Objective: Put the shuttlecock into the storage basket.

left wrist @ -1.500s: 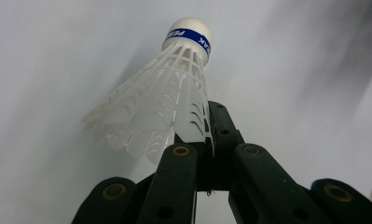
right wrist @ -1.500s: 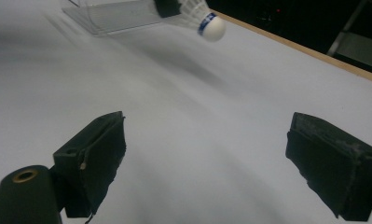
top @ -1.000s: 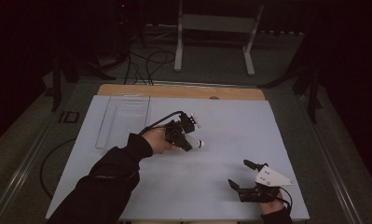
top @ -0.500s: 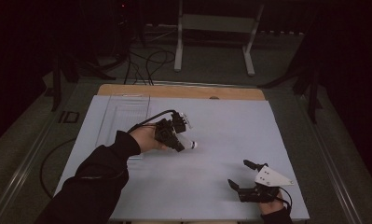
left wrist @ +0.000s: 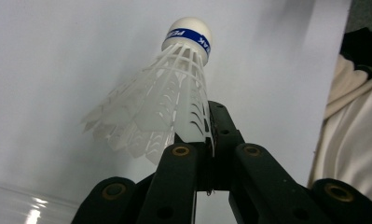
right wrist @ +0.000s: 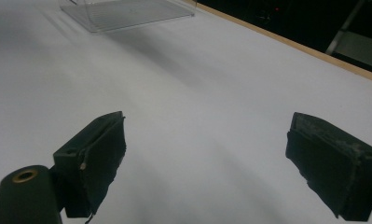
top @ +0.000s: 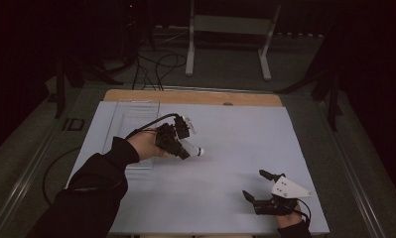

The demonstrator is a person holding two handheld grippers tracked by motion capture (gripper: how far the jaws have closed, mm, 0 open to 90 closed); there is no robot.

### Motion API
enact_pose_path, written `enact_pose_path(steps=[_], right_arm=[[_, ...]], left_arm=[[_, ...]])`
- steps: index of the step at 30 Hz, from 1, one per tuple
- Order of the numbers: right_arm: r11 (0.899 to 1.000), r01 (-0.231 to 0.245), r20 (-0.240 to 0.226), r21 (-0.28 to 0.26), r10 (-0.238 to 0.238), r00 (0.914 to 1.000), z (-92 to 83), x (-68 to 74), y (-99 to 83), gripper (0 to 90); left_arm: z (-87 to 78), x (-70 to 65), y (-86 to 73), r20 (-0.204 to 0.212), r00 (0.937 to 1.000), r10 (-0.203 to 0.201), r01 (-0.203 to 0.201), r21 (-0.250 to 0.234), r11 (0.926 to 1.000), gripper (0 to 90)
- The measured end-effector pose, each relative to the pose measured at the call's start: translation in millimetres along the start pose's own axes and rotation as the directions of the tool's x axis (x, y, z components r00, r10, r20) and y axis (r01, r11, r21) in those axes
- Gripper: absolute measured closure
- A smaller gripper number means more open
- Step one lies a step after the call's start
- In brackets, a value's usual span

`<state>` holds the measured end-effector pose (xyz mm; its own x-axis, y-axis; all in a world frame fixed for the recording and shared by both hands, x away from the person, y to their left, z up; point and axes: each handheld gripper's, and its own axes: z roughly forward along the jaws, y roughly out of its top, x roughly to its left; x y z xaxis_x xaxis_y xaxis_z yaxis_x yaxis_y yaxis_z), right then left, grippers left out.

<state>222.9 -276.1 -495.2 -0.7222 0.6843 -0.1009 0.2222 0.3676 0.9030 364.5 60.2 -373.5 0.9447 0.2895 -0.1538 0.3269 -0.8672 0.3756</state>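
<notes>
- Shuttlecock [left wrist: 174,98]: white plastic skirt, white rounded cork with a blue printed band. Held off the table by the left gripper [top: 178,141], the skirt's edge pinched between the two black jaws. In the high view the shuttlecock [top: 193,149] juts out to the right of the gripper, cork end away from the hand, over the middle-left of the white sheet.
- Left gripper: jaws clenched on the skirt of the shuttlecock, seen close in the left gripper view, where the two jaw tips meet on the plastic ribs. A black cable arcs from its body back over the hand. The person's left hand [top: 145,145] wraps its grip; a dark sleeve [top: 94,191] runs down to the bottom-left corner.
- Right gripper [top: 265,191]: low at the near right of the table, with a grey three-cornered plate on top. Jaws released, standing wide apart with nothing between them; in the right gripper view the two pads [right wrist: 102,149] frame bare white surface.
- Clear container [top: 131,129]: transparent, long and flat, lying on the far-left part of the sheet, just beside and behind the left hand. Also visible at the top of the right gripper view [right wrist: 123,11].
- Table [top: 245,144]: covered by a white sheet, a strip of wooden edge [top: 195,97] showing along the far side.
- Background: dark floor with cables and a white metal stand [top: 230,29] beyond the table.
</notes>
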Motion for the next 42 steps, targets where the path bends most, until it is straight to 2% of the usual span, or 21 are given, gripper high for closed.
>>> enact_pose_path(steps=[19,25,32,37,42], right_arm=[[1.000,-0.007,0.001,0.001,0.007,1.0000,0.8,1.3,0.6,11.9],[1.000,-0.002,-0.001,0.002,0.002,1.0000,1.3,1.2,0.6,11.9],[1.000,-0.007,-0.001,0.003,0.007,1.0000,1.1,1.4,0.7,11.9],[1.000,0.001,-0.001,0.001,-0.001,1.0000,1.8,1.4,0.8,11.9],[1.000,0.002,-0.002,0.002,-0.002,1.0000,2.2,2.3,1.1,11.9]], left_arm=[[-31.2,1.5,-14.2,-0.028,0.9990,0.035,-0.034,0.008,0.9994,90.0],[-39.8,3.7,-19.7,-0.056,0.9982,0.022,-0.022,0.011,0.9997,90.0],[-50.2,5.7,-29.2,-0.063,0.9978,0.018,-0.018,0.005,0.9998,90.0],[-55.6,9.0,-38.2,-0.086,0.9963,-0.007,0.007,0.007,0.9999,90.0],[-58.7,11.5,-46.9,-0.086,0.9963,-0.010,0.010,0.001,1.0000,90.0]])
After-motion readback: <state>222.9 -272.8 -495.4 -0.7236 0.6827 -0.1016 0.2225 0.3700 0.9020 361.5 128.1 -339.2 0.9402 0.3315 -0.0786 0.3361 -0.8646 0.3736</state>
